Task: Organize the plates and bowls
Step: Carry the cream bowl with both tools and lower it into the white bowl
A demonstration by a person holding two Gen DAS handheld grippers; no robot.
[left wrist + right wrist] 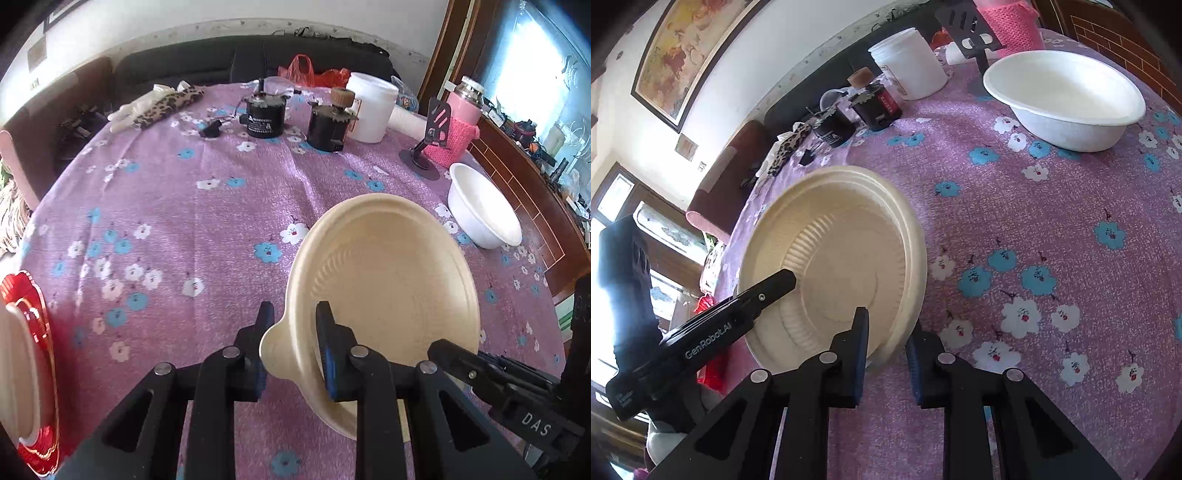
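Left wrist view: one cream plate [391, 280] at 3 o'clock, tilted, its rim clamped by the left tool [293, 349] and, opposite, the right tool [886, 350]. One white bowl [484, 206] sits at 2 o'clock. Only this view shows a red plate [35, 332] at 9 o'clock; only the right wrist view shows a framed painting [690, 48]. A purple floral cloth [184, 221] covers the worktop.

A: looks like someone's living room, right?

B: yep, a home. Flowery tablecloth [177, 206], dark sofa [192, 62] along the wall, framed painting [690, 48], pink flask [463, 110], and a red plastic bag [314, 74].
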